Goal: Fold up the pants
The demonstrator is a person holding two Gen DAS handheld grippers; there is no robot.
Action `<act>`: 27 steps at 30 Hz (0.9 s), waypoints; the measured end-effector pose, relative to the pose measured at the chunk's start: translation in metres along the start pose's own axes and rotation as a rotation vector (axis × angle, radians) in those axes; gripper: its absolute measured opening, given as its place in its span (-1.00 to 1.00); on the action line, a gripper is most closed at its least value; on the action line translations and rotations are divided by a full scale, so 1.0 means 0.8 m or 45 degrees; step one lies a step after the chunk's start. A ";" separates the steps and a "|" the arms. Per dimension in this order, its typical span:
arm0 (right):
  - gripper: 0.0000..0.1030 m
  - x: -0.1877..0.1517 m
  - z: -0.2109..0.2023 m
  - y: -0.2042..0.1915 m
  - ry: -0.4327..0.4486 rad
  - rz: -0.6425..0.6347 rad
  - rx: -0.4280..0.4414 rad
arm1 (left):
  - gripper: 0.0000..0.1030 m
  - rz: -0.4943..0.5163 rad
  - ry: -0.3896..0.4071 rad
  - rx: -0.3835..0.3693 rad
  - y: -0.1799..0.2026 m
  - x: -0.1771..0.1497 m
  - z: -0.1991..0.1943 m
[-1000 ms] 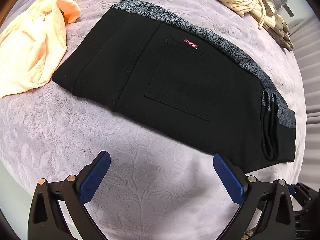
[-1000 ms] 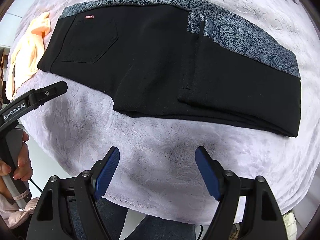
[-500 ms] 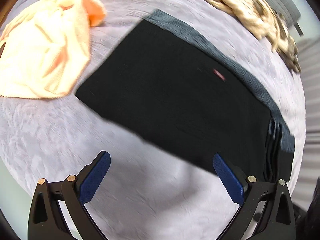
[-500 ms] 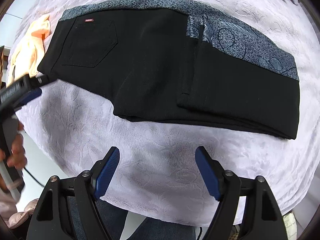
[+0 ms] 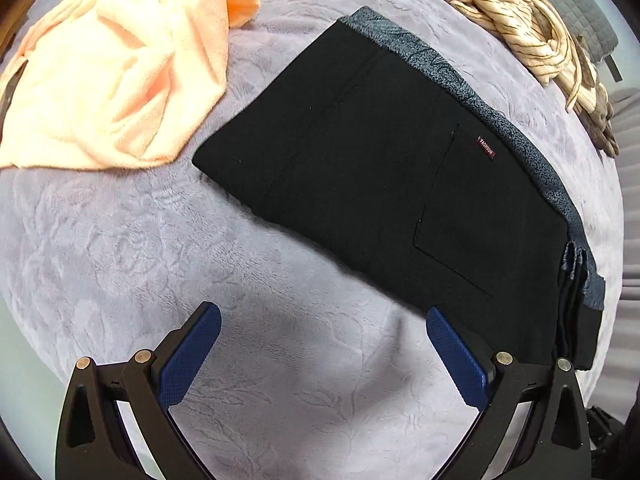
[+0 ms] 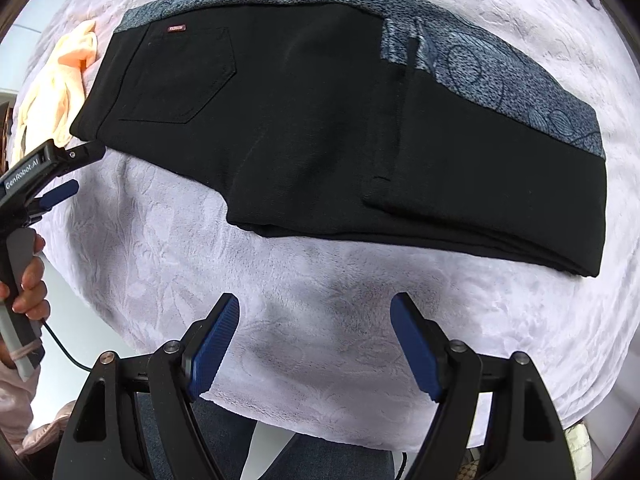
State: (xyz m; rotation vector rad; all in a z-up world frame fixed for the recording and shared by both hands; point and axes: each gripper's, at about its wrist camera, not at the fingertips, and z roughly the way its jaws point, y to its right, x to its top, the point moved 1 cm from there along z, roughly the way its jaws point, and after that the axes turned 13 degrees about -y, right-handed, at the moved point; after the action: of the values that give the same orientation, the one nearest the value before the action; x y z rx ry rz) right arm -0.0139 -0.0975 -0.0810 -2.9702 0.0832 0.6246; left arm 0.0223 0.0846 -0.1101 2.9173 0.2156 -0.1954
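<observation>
Black pants (image 6: 320,128) with a grey patterned waistband lie folded flat on the lavender blanket (image 6: 320,292); the leg ends lie folded over on the right side. They also show in the left wrist view (image 5: 380,184), with a red label by the back pocket. My left gripper (image 5: 320,344) is open and empty, hovering near the pants' near edge; it also shows at the left of the right wrist view (image 6: 60,176). My right gripper (image 6: 316,332) is open and empty, above bare blanket in front of the pants.
A peach towel (image 5: 116,68) lies crumpled left of the pants. A cream striped garment (image 5: 520,16) lies at the far side. The blanket's near edge (image 6: 320,428) drops off close to me.
My left gripper has swung left, so the pants sit further right and the peach towel fills more of its view. The right gripper has edged slightly closer to the pants.
</observation>
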 end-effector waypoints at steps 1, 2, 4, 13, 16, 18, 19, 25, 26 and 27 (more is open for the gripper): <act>0.57 0.001 0.000 -0.001 0.000 -0.005 -0.002 | 1.00 0.013 0.021 0.015 0.003 0.001 -0.003; 0.57 0.002 0.000 -0.001 -0.002 -0.008 -0.004 | 1.00 0.023 0.038 0.024 0.004 0.001 -0.006; 0.57 0.002 0.001 -0.003 -0.005 -0.010 -0.008 | 1.00 0.033 0.056 0.027 0.008 0.004 -0.010; 0.57 -0.003 0.010 -0.001 -0.015 0.021 -0.004 | 1.00 -0.024 -0.009 -0.030 0.008 0.008 0.003; 0.57 -0.003 0.010 -0.003 -0.007 0.020 -0.006 | 1.00 -0.006 0.003 -0.021 -0.002 0.000 0.001; 0.57 -0.004 0.012 -0.003 -0.011 0.021 -0.011 | 1.00 -0.004 0.006 -0.033 -0.018 -0.005 0.000; 0.57 -0.004 0.014 -0.002 -0.016 0.022 -0.012 | 1.00 -0.005 0.003 -0.043 -0.026 -0.006 0.001; 0.57 0.001 0.020 0.001 -0.033 0.049 -0.014 | 1.00 -0.032 0.001 -0.120 -0.041 0.000 0.005; 0.57 0.001 0.020 0.001 -0.031 0.055 -0.016 | 1.00 -0.032 0.004 -0.129 -0.039 0.000 0.006; 0.57 0.002 0.020 0.002 -0.031 0.061 -0.019 | 1.00 -0.031 0.007 -0.138 -0.039 0.001 0.006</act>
State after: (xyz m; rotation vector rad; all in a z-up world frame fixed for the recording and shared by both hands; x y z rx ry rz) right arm -0.0189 -0.0971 -0.0961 -2.9820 0.1488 0.6693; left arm 0.0173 0.1135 -0.1207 2.8093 0.2542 -0.1737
